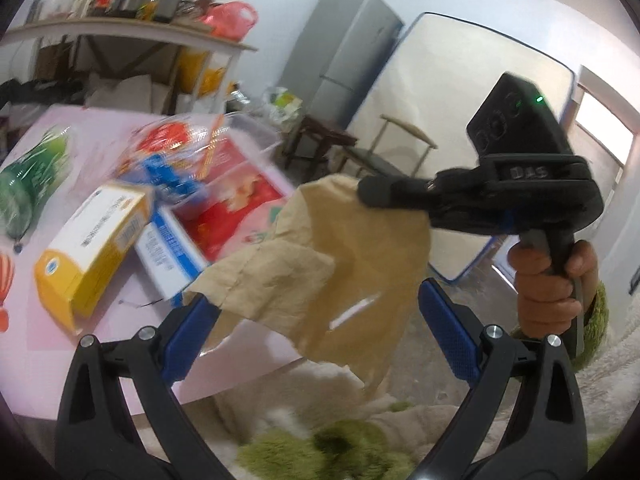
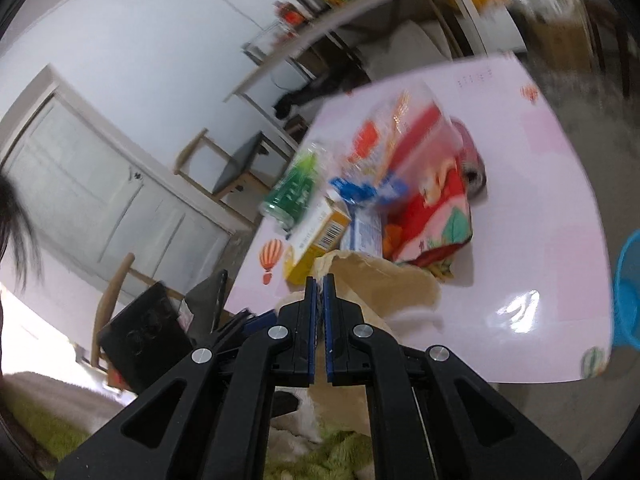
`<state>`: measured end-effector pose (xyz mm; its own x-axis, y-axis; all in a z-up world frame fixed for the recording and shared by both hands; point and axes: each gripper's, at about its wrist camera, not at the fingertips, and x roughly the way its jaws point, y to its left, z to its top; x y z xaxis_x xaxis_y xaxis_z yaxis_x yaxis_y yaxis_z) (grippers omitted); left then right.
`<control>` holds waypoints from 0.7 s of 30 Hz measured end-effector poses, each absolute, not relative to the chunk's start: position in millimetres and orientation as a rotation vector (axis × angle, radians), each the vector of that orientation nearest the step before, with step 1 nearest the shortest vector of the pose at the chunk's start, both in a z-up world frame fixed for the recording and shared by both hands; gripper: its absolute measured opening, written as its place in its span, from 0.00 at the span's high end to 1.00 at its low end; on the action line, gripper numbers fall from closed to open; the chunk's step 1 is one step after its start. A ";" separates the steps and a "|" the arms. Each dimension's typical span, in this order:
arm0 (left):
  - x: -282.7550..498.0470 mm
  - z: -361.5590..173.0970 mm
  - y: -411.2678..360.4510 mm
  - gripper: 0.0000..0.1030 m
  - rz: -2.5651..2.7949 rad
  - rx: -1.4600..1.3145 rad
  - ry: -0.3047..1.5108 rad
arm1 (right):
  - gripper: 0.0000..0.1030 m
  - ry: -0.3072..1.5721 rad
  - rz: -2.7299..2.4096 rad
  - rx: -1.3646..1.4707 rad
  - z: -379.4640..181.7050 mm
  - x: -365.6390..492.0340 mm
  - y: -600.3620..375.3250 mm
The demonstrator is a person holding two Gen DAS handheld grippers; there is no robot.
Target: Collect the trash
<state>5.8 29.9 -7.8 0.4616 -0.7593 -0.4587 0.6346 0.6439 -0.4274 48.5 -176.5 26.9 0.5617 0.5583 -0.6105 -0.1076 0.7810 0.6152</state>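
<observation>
A crumpled brown paper bag (image 1: 340,264) hangs off the near edge of the pink table (image 1: 60,360). My right gripper (image 1: 372,192) is shut on the bag's upper edge, and in the right wrist view the same gripper (image 2: 320,284) pinches the torn rim of the bag (image 2: 384,280). My left gripper (image 1: 320,332) is open, with its blue fingers (image 1: 192,336) on either side of the bag's lower part and not pressing it. On the table lie a yellow box (image 1: 92,248), a blue-white box (image 1: 168,252), a red packet (image 1: 232,208), a clear wrapper (image 1: 176,148) and a green bottle (image 1: 28,184).
A cluttered shelf (image 1: 120,28) stands behind the table. A grey fridge (image 1: 340,52), a leaning mattress (image 1: 460,112) and a chair (image 1: 384,148) are at the right. A blue basket (image 2: 628,292) sits off the table's right side. A green fuzzy sleeve (image 1: 596,320) is near my right hand.
</observation>
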 end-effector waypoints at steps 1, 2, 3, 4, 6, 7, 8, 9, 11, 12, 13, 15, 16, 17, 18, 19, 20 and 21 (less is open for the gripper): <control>7.9 -9.3 32.4 0.08 -0.850 -0.208 0.673 | 0.96 0.909 0.416 0.576 19.7 54.9 -175.2; 9.9 -11.2 36.1 0.08 -0.831 -0.209 0.677 | 0.96 0.920 0.412 0.586 14.1 59.9 -174.2; 11.7 -12.6 41.3 0.08 -0.804 -0.212 0.679 | 0.96 0.931 0.409 0.595 10.2 65.2 -172.6; 12.9 -11.7 44.6 0.08 -0.788 -0.214 0.679 | 0.96 0.948 0.413 0.609 3.3 72.1 -170.3; 14.5 -11.5 53.3 0.08 -0.746 -0.219 0.666 | 0.96 0.975 0.425 0.619 -5.7 80.7 -163.8; 14.5 -11.6 57.3 0.08 -0.730 -0.214 0.658 | 0.96 0.981 0.431 0.612 -7.9 82.3 -160.4; 14.1 -10.7 60.9 0.08 -0.715 -0.207 0.648 | 0.96 0.986 0.438 0.603 -9.1 83.8 -156.6; 13.9 -8.0 64.5 0.08 -0.703 -0.199 0.635 | 0.96 0.991 0.450 0.591 -9.6 85.5 -151.2; 14.0 -6.6 69.2 0.08 -0.679 -0.173 0.612 | 0.96 0.993 0.466 0.574 -8.4 87.3 -143.5; 14.1 -6.2 70.3 0.08 -0.673 -0.159 0.603 | 0.96 0.993 0.473 0.564 -8.0 88.9 -139.5; 15.7 -5.5 70.6 0.08 -0.672 -0.150 0.601 | 0.96 0.993 0.480 0.561 -6.5 89.8 -137.3; 15.9 -6.4 69.8 0.08 -0.670 -0.135 0.603 | 0.96 0.996 0.509 0.558 -5.9 94.9 -128.6; 14.5 -6.3 68.6 0.08 -0.673 -0.120 0.602 | 0.96 1.000 0.525 0.553 -5.0 96.0 -125.1; 12.8 -6.0 66.4 0.09 -0.676 -0.103 0.598 | 0.96 1.005 0.545 0.546 -4.3 97.2 -120.2; 11.9 -7.1 63.4 0.13 -0.680 -0.087 0.594 | 0.96 1.012 0.579 0.532 -3.4 99.4 -111.6; 10.2 -7.5 59.5 0.15 -0.682 -0.061 0.591 | 0.96 1.018 0.599 0.520 -2.6 99.7 -106.6; 8.7 -8.5 55.4 0.21 -0.680 -0.034 0.589 | 0.96 1.030 0.626 0.498 -1.6 101.0 -99.0; 9.2 -10.7 51.3 0.27 -0.670 -0.008 0.594 | 0.96 1.037 0.645 0.482 -0.7 102.1 -92.9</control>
<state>9.2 51.3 -10.7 0.6255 -0.5858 -0.5153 0.5815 0.7904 -0.1928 102.1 -92.9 -0.7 0.3556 0.6910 -0.6294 -0.2594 0.7199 0.6438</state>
